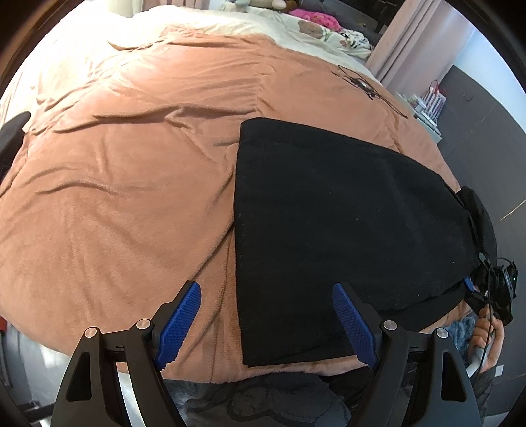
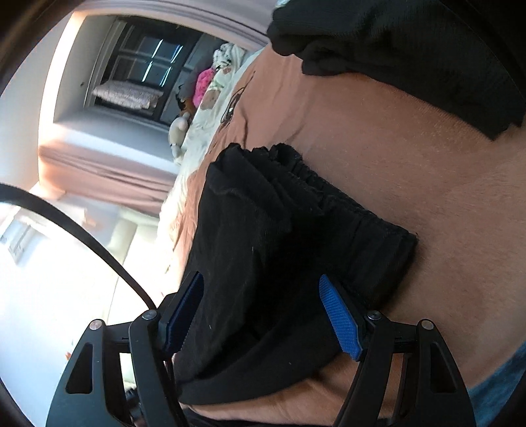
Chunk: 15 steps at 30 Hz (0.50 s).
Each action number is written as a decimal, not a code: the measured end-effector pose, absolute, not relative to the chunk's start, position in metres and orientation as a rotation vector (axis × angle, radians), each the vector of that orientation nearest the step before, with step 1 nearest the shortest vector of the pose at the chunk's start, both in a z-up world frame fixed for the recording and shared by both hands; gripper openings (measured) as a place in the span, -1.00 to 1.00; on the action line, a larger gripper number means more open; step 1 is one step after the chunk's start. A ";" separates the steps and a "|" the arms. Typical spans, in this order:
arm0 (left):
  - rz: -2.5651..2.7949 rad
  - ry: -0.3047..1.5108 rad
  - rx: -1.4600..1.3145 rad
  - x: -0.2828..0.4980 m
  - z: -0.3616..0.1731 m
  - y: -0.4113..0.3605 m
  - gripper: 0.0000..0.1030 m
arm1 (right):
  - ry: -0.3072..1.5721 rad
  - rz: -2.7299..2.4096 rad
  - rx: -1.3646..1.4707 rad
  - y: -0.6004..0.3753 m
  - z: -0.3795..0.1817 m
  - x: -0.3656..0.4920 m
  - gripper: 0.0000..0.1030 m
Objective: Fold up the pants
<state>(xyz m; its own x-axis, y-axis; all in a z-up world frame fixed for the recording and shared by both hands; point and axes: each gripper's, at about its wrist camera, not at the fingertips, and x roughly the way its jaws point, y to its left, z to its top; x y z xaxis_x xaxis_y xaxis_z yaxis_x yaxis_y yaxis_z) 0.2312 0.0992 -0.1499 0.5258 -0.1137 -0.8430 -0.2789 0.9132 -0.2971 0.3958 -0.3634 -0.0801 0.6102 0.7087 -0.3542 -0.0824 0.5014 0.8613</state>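
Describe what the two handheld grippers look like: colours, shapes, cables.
Both the left gripper and the right gripper have black angular frames with triangular cut-outs, round silver pins, and jaws faced with ribbed blue pads. A black cable curves past the right one.

A wide bed fills the room, covered by a rumpled salmon-brown blanket with a cream quilt at its far end. Soft toys, one bright pink, are heaped at the far right by the head of the bed. Pale pink curtains hang at the right beside a dark grey wall. Strong daylight washes out the right wrist view, where a dark-framed glazed door shows.
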 end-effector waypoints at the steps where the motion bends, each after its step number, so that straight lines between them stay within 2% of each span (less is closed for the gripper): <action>1: 0.103 1.021 -0.425 0.231 -0.150 0.098 0.63 | 0.782 0.537 0.936 -0.363 -0.080 0.399 0.41; 5: 0.106 1.022 -0.421 0.231 -0.150 0.096 0.63 | 0.759 0.544 0.949 -0.357 -0.073 0.407 0.39; 7: 0.109 1.023 -0.420 0.231 -0.150 0.096 0.63 | 0.740 0.550 0.962 -0.349 -0.071 0.401 0.10; 8: 0.111 1.024 -0.419 0.230 -0.149 0.096 0.63 | 0.705 0.580 0.972 -0.345 -0.068 0.393 0.07; 12: 0.110 1.033 -0.423 0.230 -0.151 0.096 0.63 | 0.604 0.697 0.977 -0.345 -0.059 0.380 0.06; 15: 0.109 1.031 -0.434 0.231 -0.151 0.096 0.63 | 0.644 0.652 0.983 -0.347 -0.073 0.382 0.06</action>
<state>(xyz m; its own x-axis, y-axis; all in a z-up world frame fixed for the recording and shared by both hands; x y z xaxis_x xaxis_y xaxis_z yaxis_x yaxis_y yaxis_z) 0.2313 0.0962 -0.1515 0.5169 -0.1133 -0.8485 -0.2886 0.9101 -0.2973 0.3818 -0.3472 -0.0730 0.6398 0.7442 -0.1921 -0.2006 0.4029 0.8930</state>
